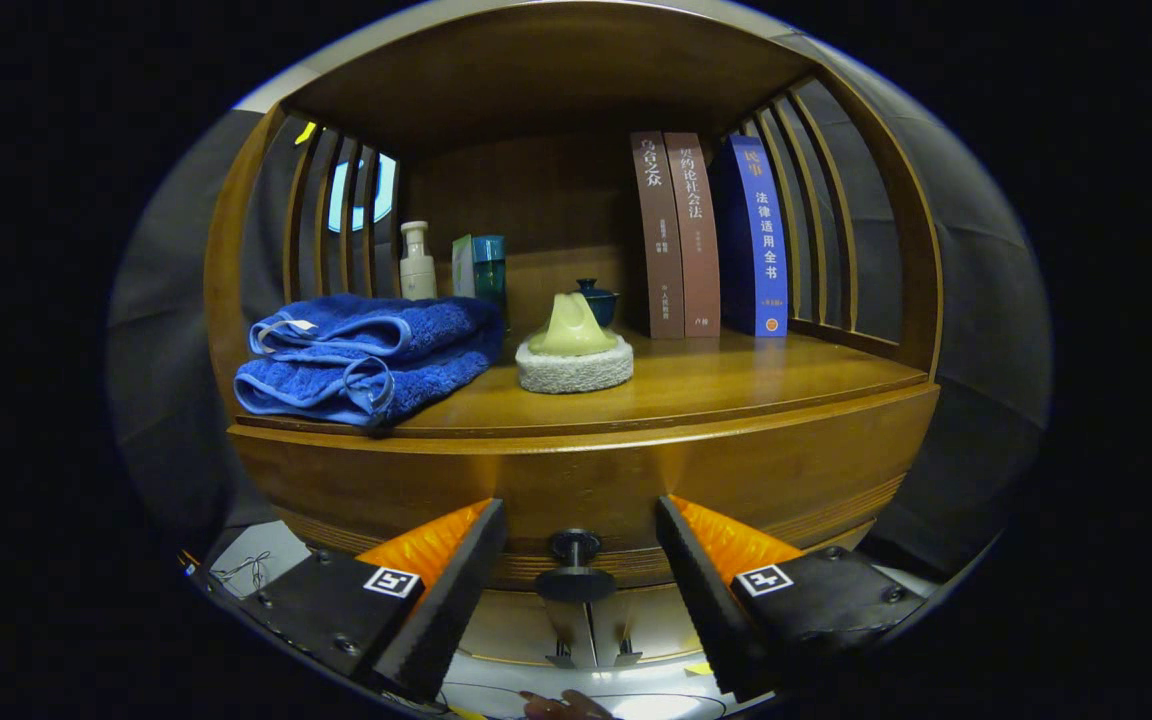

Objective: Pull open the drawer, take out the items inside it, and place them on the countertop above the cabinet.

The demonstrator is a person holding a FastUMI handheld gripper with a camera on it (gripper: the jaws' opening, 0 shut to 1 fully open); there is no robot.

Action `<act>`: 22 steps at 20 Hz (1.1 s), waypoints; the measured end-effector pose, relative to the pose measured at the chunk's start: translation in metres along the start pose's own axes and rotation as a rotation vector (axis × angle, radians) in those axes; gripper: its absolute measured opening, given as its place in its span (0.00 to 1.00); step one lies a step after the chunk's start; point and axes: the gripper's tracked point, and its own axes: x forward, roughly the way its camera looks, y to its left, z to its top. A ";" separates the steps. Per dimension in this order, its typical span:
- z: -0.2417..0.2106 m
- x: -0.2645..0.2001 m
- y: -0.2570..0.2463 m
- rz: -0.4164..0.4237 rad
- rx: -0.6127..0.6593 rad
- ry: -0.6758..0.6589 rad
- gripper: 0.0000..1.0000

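Wooden drawer (576, 480) looks stiff and heavy, so its small round knob (575, 548), between the wide-open gripper (576, 540) fingers, is the place to grip.

The wooden drawer (586, 480) sits closed beneath the countertop (696, 385), its dark round knob (575, 548) centred between my spread fingers, untouched.

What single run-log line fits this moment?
stage: approaching drawer | gripper: open, fingers either side of drawer knob, not touching | drawer: shut
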 end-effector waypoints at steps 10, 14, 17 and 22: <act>0.053 -0.048 0.009 0.038 -0.035 -0.076 1.00; 0.102 -0.089 0.009 0.041 -0.046 -0.150 1.00; 0.134 -0.119 0.011 0.062 -0.047 -0.189 1.00; 0.173 -0.158 0.012 0.070 -0.049 -0.213 1.00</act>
